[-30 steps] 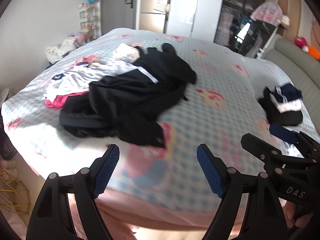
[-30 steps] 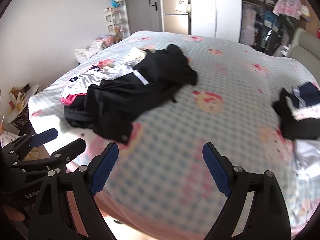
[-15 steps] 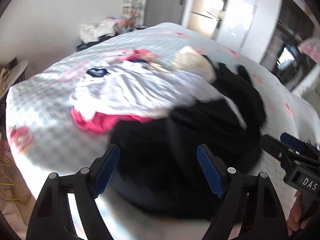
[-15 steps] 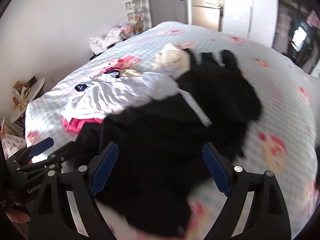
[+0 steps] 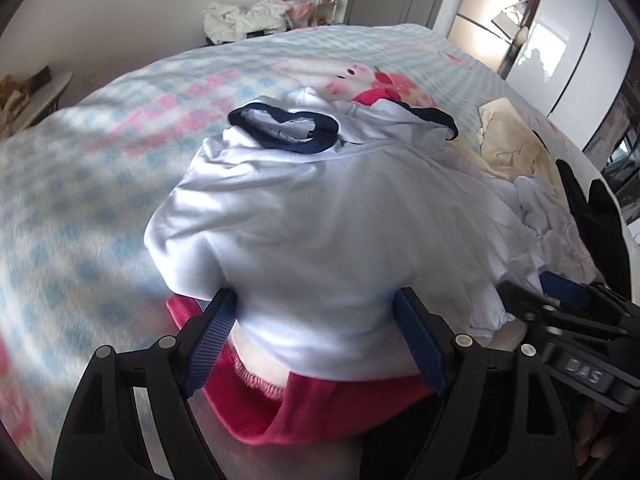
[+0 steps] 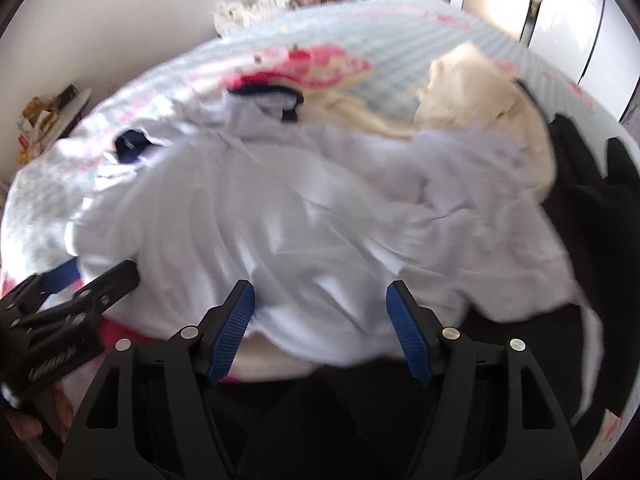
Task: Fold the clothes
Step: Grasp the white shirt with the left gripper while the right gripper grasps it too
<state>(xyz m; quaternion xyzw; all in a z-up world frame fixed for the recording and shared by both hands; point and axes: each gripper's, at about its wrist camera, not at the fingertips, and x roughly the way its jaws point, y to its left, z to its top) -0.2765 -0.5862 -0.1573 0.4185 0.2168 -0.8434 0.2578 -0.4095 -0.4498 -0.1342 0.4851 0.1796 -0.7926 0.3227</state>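
White fabric fills most of both wrist views: a white shirt point(image 5: 320, 220) with dark navy trim at its collar point(image 5: 280, 132) lies rumpled on top of the clothes pile on the bed point(image 5: 80, 184), whose cover is a pale blue check with pink cartoon prints. The left gripper point(image 5: 316, 340) hangs low over the shirt's near hem with its blue-padded fingers point(image 5: 212, 340) spread wide, the cloth bulging between them but not pinched. Under that hem a pink garment point(image 5: 304, 404) pokes out toward the near edge of the bed. The right gripper point(image 6: 322, 332) is also spread wide, its blue pads point(image 6: 234, 328) on either side of the same white shirt point(image 6: 280, 220), a little further along the hem; the view is blurred, so I cannot tell if the pads touch the cloth. Each gripper shows at the side of the other's view, the two close together over the near edge of the pile. A cream garment point(image 6: 480, 88) lies crumpled behind the shirt, toward the far side of the bed, and a black garment point(image 6: 592, 208) lies just beside it on the right and runs under the white hem in front. Past the far edge stand a fridge point(image 5: 480, 28) and a heap of laundry point(image 5: 248, 20) against the wall.
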